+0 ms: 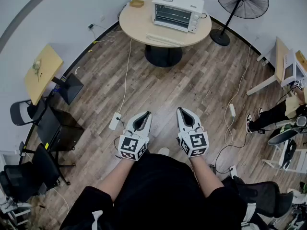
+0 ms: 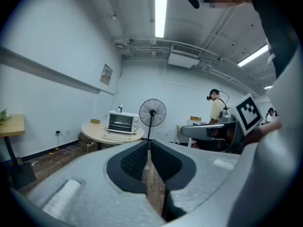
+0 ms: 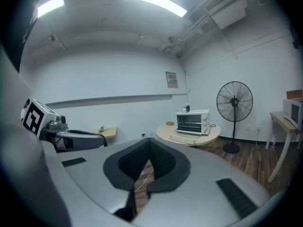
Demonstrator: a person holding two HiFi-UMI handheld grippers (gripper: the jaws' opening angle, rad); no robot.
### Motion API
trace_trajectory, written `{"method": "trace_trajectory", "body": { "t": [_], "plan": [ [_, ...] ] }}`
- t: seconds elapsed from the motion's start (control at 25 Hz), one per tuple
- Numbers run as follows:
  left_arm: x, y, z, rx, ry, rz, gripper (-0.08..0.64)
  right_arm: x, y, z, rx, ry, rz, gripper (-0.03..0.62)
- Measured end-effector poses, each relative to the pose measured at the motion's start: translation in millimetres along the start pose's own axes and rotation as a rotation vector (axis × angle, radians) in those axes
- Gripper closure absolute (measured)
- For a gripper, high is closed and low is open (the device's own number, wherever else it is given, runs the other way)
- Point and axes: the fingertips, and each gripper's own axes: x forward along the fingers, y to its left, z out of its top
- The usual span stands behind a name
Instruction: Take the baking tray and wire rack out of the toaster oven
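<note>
Blk top, prob. short-sleeved; white left gripper, right gripper, b/w marker cubes.

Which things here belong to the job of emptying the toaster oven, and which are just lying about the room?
Job in hand:
- toaster oven on the round table
- left gripper, shut, empty
- right gripper, shut, empty

Just lying about:
- standing fan
- power strip on the floor
- yellow side table
</note>
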Motion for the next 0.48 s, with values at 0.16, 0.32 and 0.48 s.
{"method": "trace_trajectory", "body": {
  "t": [0.16, 0.32, 0.48],
  "plan": [
    [7.4, -2.5, -8.0, -0.026, 0.018, 0.001, 0.526, -2.0, -20.4, -14.5, 0.035, 0.014, -0.007, 0.591],
    [13.6, 15.3, -13.8, -0.041, 0.032, 0.023, 0.526, 6.3, -34.9, -26.1, 0.049, 0.044, -0.025, 0.591],
    [30.1, 44.2, -15.5, -0.061, 0.029, 0.05, 0.526, 24.6, -46.9, -29.7, 0.039, 0.065, -0.036, 0.591]
  ]
}}
